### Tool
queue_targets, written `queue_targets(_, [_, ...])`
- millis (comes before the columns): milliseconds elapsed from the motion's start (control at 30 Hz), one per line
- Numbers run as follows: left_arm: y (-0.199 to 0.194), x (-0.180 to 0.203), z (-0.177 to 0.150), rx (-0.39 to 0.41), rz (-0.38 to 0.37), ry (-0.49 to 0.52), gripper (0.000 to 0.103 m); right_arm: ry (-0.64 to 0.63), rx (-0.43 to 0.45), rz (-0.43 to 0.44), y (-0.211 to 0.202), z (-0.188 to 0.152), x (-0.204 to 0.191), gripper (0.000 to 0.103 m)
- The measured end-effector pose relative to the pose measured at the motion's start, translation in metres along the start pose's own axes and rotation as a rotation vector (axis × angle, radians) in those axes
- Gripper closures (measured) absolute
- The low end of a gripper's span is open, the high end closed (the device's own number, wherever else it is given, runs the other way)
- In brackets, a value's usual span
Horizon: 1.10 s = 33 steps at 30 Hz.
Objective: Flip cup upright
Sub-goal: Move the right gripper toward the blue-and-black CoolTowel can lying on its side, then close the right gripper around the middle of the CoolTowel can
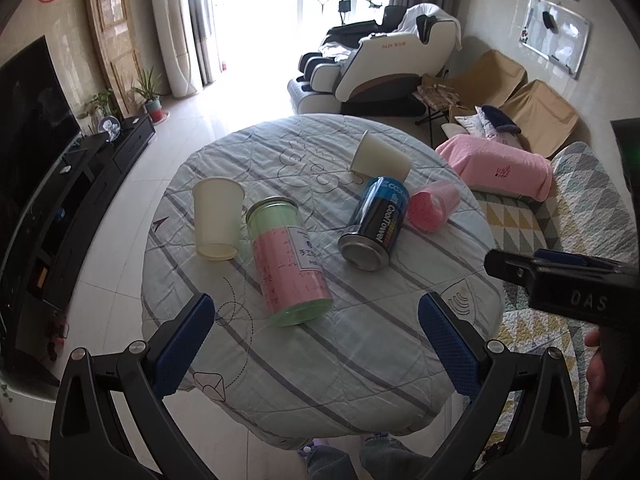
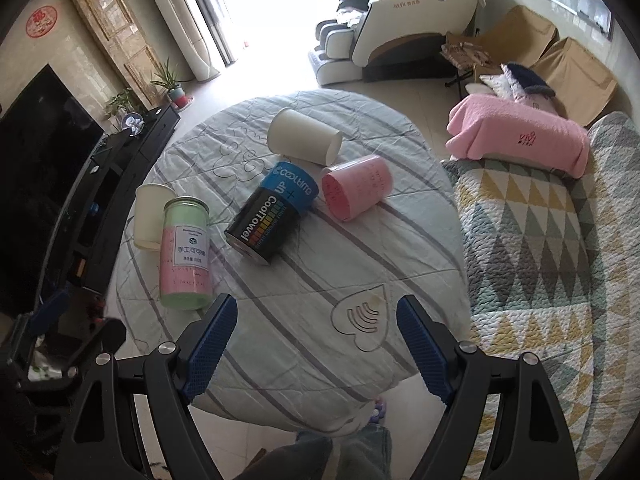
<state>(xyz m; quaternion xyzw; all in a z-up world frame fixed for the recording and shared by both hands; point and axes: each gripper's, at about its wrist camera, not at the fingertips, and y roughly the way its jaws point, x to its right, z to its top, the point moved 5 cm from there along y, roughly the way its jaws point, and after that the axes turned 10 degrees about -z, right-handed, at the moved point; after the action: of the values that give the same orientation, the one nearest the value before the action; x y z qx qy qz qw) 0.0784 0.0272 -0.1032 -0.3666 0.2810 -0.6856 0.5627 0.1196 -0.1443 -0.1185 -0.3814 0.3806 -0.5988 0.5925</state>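
A round table [image 1: 360, 344] [image 2: 328, 280] under a striped cloth holds several containers. A white paper cup [image 1: 217, 218] [image 2: 149, 216] stands upside down at the left. Another white cup [image 1: 380, 156] [image 2: 304, 136] lies on its side at the back. A pink cup [image 1: 432, 206] [image 2: 356, 186] lies on its side at the right. A blue-black CoolTowel can [image 1: 374, 224] [image 2: 272, 212] and a pink-green jar [image 1: 286, 260] [image 2: 185, 252] lie tipped over. My left gripper [image 1: 316, 312] is open above the near table. My right gripper [image 2: 316, 320] [image 1: 560, 284] is open above the near right edge.
A sofa with a triangle-pattern quilt [image 2: 560, 240] and a pink towel [image 2: 520, 132] lies right of the table. A TV and dark cabinet [image 1: 52, 184] stand left. A massage chair [image 1: 380, 68] stands behind. The person's legs [image 2: 340, 452] show below the table edge.
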Motion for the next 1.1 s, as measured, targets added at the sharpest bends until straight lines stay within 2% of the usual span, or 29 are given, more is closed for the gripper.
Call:
queue_targets(167, [0.013, -0.017, 0.011, -0.041, 0.015, -0.007, 0.000, 0.041, -0.082, 0.040, 0.036, 0.020, -0.020, 0.020])
queue_targets(467, [0.041, -0.049, 0.030, -0.087, 0.063, -0.024, 0.000, 0.114, -0.163, 0.060, 0.097, 0.053, -0.050, 0.020])
queue_targets(633, [0.050, -0.062, 0.032, -0.089, 0.101, -0.041, 0.000, 0.163, -0.235, 0.066, 0.137, 0.058, -0.060, 0.020])
queue_targets(867, [0.059, -0.071, 0.022, -0.128, 0.111, -0.069, 0.000, 0.197, -0.305, 0.084, 0.180, 0.060, -0.073, 0.020])
queue_targets(967, [0.059, -0.074, 0.019, -0.130, 0.108, -0.080, 0.000, 0.163, -0.279, 0.092, 0.179, 0.058, -0.077, 0.027])
queue_targets(1100, [0.057, -0.073, 0.019, -0.121, 0.096, -0.090, 0.000, 0.148, -0.316, 0.122, 0.175, 0.054, -0.075, 0.028])
